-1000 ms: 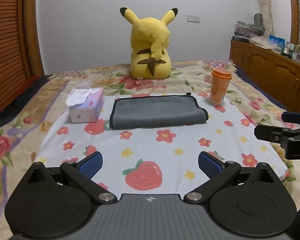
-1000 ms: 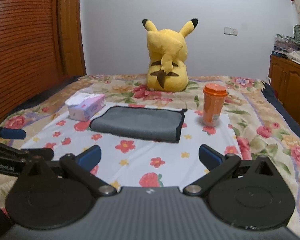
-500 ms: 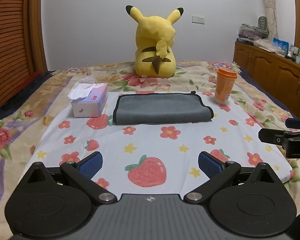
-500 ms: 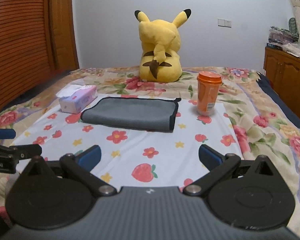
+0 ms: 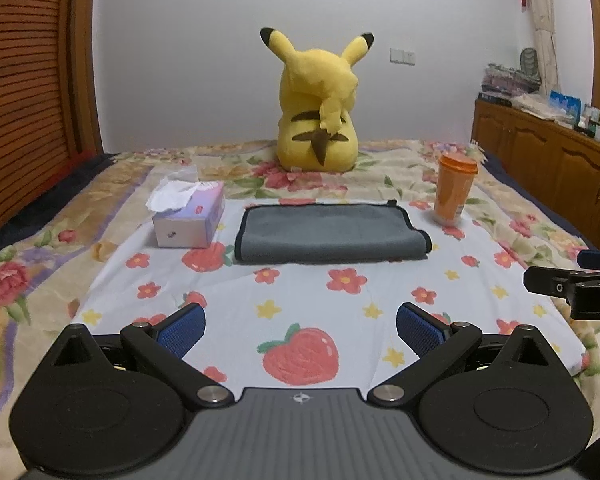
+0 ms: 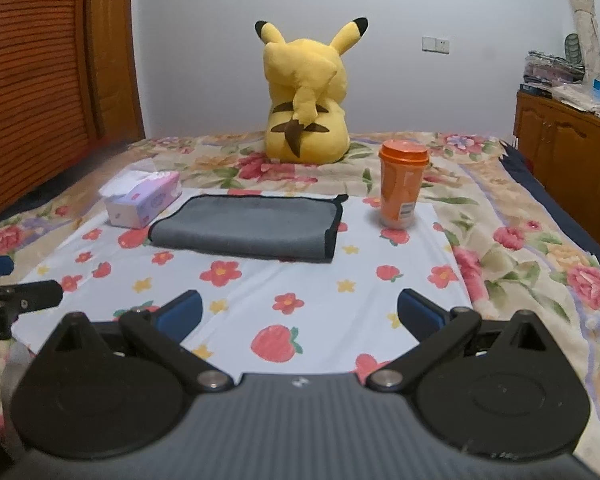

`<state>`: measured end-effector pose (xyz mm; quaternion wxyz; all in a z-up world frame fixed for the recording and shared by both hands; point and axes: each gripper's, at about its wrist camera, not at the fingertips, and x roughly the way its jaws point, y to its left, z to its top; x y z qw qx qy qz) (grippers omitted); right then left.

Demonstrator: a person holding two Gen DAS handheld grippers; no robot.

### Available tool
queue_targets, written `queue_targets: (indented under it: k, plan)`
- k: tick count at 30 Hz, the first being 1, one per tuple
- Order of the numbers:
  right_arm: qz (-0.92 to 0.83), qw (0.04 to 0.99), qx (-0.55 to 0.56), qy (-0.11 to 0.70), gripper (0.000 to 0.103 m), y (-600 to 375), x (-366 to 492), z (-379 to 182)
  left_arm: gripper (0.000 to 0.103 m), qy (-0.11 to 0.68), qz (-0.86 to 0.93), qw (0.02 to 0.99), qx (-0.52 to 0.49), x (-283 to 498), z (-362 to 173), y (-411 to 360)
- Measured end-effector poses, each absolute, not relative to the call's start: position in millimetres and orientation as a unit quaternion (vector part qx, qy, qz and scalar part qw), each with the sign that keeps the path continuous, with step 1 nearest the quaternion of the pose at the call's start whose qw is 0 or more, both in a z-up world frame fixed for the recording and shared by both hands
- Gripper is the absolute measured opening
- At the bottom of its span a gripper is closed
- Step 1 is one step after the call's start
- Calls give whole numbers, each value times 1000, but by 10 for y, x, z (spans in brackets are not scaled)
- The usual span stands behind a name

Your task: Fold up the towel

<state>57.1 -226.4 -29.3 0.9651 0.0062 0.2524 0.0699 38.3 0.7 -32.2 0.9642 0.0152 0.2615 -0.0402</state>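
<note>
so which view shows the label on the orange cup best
The right wrist view: the orange cup stands nearer there, its pale label facing the camera. The left wrist view shows the cup smaller, off right, with no label visible.

Left gripper (image 5: 300,330): black linkage arms, silver pivot screws, blue ribbed pads (image 5: 182,329), grey ridged body; right gripper (image 6: 299,314) identical.

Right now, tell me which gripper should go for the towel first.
Left, marginally. Its open gripper faces the gray towel squarely; from the right gripper the towel lies off to the left. Both are well short of it.
</note>
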Motion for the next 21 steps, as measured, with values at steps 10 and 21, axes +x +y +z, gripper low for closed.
queue_targets:
  k: [10, 21]
  plan:
    - [66, 972, 8, 224, 103, -2291, 520, -237, 103, 220, -38, 975, 21, 283, -239, 3]
    - [65, 978, 12, 198, 103, -2318, 463, -194, 103, 185, -41, 981, 34, 198, -194, -27]
